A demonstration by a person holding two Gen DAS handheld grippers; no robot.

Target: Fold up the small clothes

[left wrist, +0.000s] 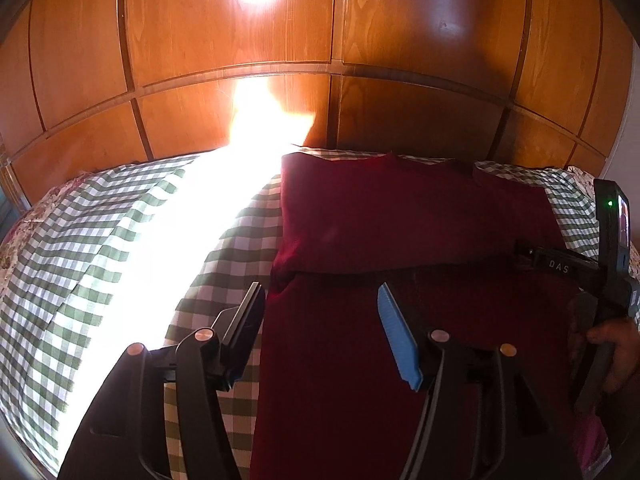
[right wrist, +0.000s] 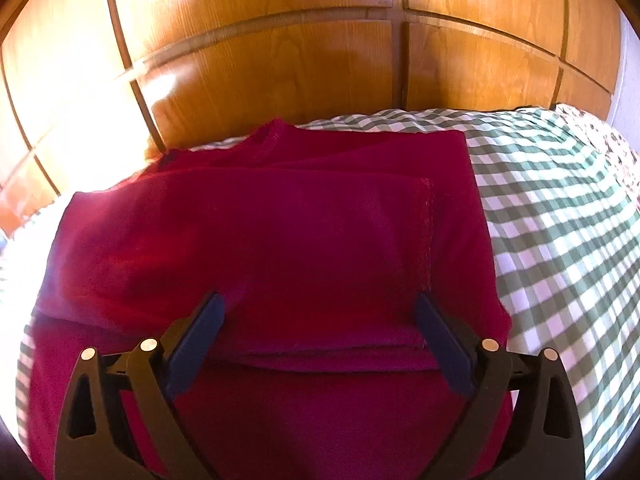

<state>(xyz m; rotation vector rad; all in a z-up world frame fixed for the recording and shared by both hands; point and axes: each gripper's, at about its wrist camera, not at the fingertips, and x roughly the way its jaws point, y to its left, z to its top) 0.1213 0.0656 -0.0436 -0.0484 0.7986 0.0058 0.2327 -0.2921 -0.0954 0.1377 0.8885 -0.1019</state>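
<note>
In the left wrist view the left tool (left wrist: 320,304) hangs nearest, its fingers apart with nothing between them — one black pad over the checked bedcover, the blue pad (left wrist: 398,338) over the dark red garment (left wrist: 400,216). At the right edge of that view a hand (left wrist: 618,354) holds the handle of the right tool, which reaches in over the garment's near right part. In the right wrist view the right tool (right wrist: 320,316) is spread wide, its two dark blue pads standing either side of the garment's folded edge and not pressing on it. The garment lies flat on the bed's green-and-white checked cover (right wrist: 560,240), its upper part folded down over the lower so that a doubled edge runs across just ahead of the right tool's fingers — a stitched hem shows along the right side of the fold. Strong sunlight washes out the cover left of the garment. Beyond the bed stand wooden panelled doors (left wrist: 400,40).
</note>
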